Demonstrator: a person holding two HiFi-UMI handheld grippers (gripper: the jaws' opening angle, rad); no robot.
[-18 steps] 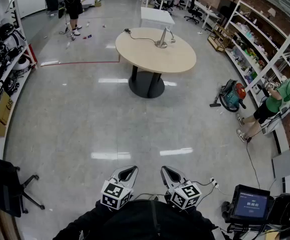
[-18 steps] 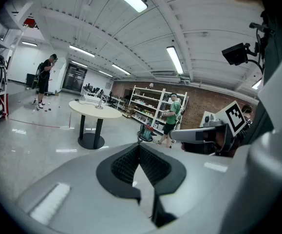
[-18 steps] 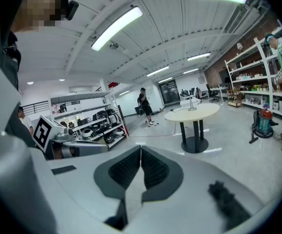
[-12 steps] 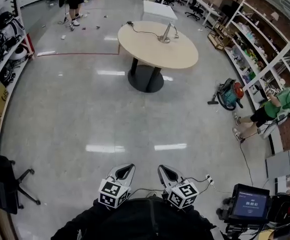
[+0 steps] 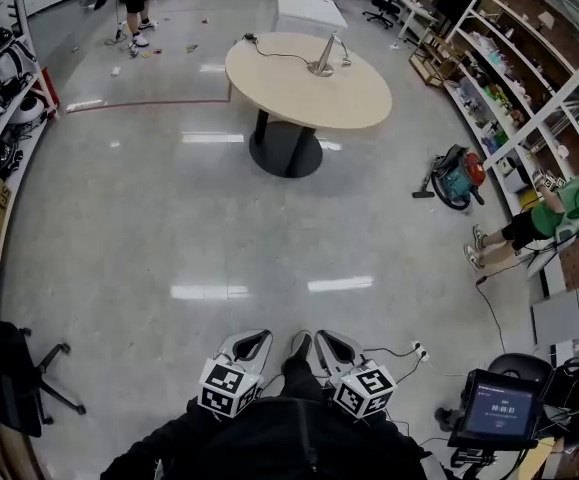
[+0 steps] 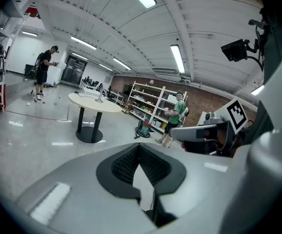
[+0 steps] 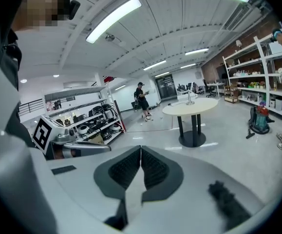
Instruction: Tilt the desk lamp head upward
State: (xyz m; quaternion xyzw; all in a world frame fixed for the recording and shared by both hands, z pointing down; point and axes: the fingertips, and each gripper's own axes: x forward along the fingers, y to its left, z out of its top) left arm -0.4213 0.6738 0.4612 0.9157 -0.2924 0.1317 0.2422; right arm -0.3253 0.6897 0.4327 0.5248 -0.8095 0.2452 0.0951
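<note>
My left gripper (image 5: 254, 341) and my right gripper (image 5: 334, 340) are both closed on nothing. I hold them side by side, low in front of me and well apart from the desk (image 5: 269, 93). The desk lamp (image 5: 321, 56) stands on the desk's far side from me, near its far edge. A dark cable (image 5: 274, 54) trails from it across the desk top toward the far left rim. From here the lamp head is too small for me to read its tilt, so I judge the task hasn't started and the step in hand is the approach.

To do it well, I'd cross the bare floor and come round the desk to the lamp's side, so I don't have to reach over the whole top. The left way round looks freer, since a vacuum cleaner (image 5: 459, 180) sits on the floor off the desk's right side. I'd open a gripper before I arrive. Then I'd steady the base with one gripper, take the head with the other and lift gently, keeping clear of the cable so the lamp doesn't slide.
</note>
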